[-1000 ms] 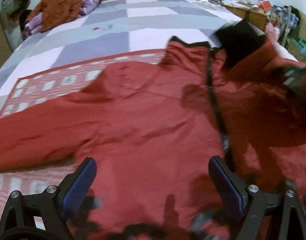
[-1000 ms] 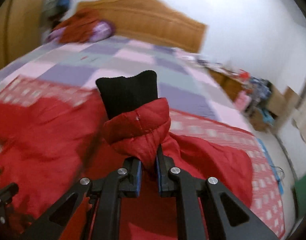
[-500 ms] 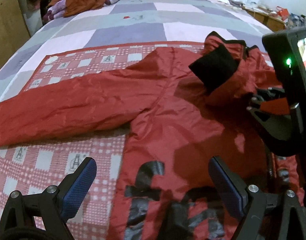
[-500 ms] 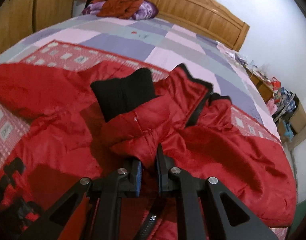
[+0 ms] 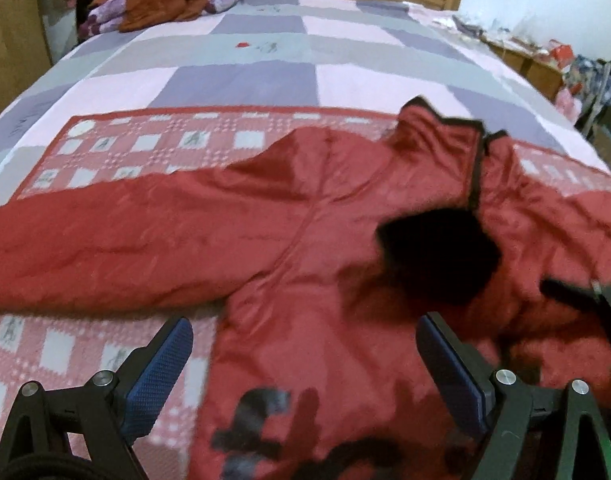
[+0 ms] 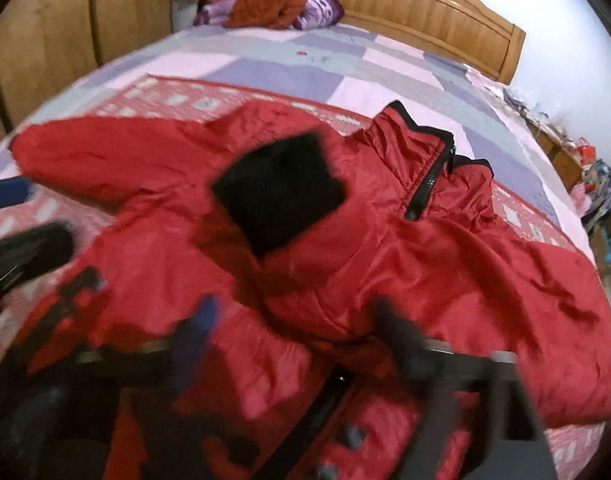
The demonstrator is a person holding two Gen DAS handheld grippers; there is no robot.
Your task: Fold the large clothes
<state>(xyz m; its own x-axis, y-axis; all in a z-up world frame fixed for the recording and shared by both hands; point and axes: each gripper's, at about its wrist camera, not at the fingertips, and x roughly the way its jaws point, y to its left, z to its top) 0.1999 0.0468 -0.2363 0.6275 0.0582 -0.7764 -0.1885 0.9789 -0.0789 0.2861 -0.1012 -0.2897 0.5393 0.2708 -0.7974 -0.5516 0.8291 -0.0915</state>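
On the bed (image 5: 265, 80), a red jacket (image 5: 305, 240), black-cuffed sleeve (image 6: 277, 196) across its chest.

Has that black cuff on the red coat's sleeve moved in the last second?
Yes. The black cuff was up in the air against the bed; now it lies across the coat's chest, below the collar, and the right claw has opened.

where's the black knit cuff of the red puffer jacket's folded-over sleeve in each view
Left wrist view: the black knit cuff lies right of centre on the red puffer jacket, just below its collar.
Right wrist view: the cuff lies centre-left, left of the zip.
Shared landmark: the jacket's black-edged stand-up collar, just beyond the cuff toward the headboard in both views.
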